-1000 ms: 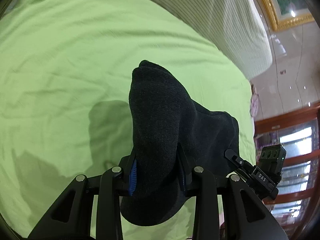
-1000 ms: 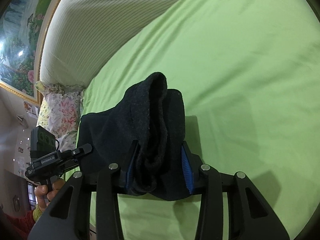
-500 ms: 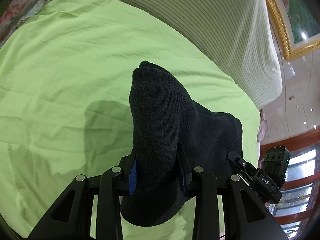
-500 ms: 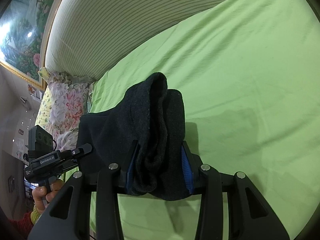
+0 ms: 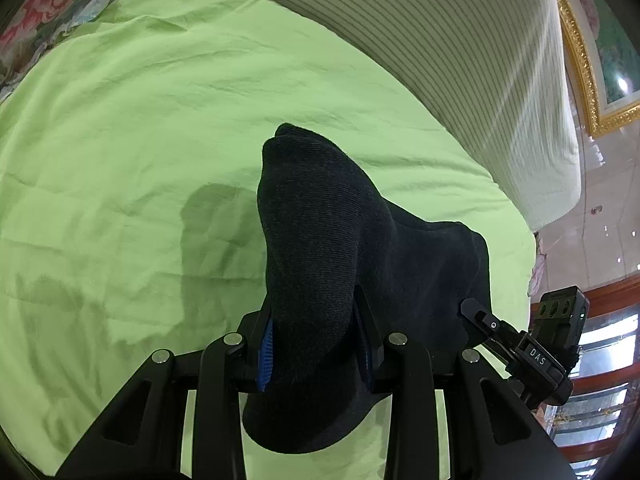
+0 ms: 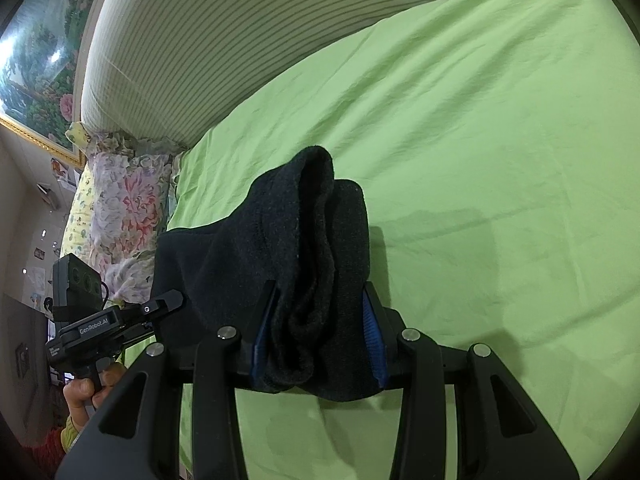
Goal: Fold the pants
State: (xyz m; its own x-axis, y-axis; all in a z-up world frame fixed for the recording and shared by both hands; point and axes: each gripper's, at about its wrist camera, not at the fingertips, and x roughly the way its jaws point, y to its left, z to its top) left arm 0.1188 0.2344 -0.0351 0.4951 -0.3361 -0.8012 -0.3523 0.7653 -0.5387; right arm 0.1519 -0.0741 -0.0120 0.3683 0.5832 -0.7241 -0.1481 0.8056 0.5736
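The left gripper (image 5: 316, 344) is clamped on a bunch of the dark pants (image 5: 320, 248). The cloth fills the gap between its two fingers and stands up above them in a rounded fold. The right gripper (image 6: 318, 340) is closed on another bunch of the same pants (image 6: 312, 248); there the cloth is doubled, with a crease in the middle.

The pants stretch between the two grippers and are held above the green sheet (image 5: 140, 140), on which their shadow falls. In the left view the other gripper shows at the right edge, near the cloth. In the right view the other gripper shows at the left, with the person's hand (image 6: 86, 392) under it.

A striped pillow (image 6: 208, 40) lies beyond the sheet, and a floral cover (image 6: 124, 208) is beside it.
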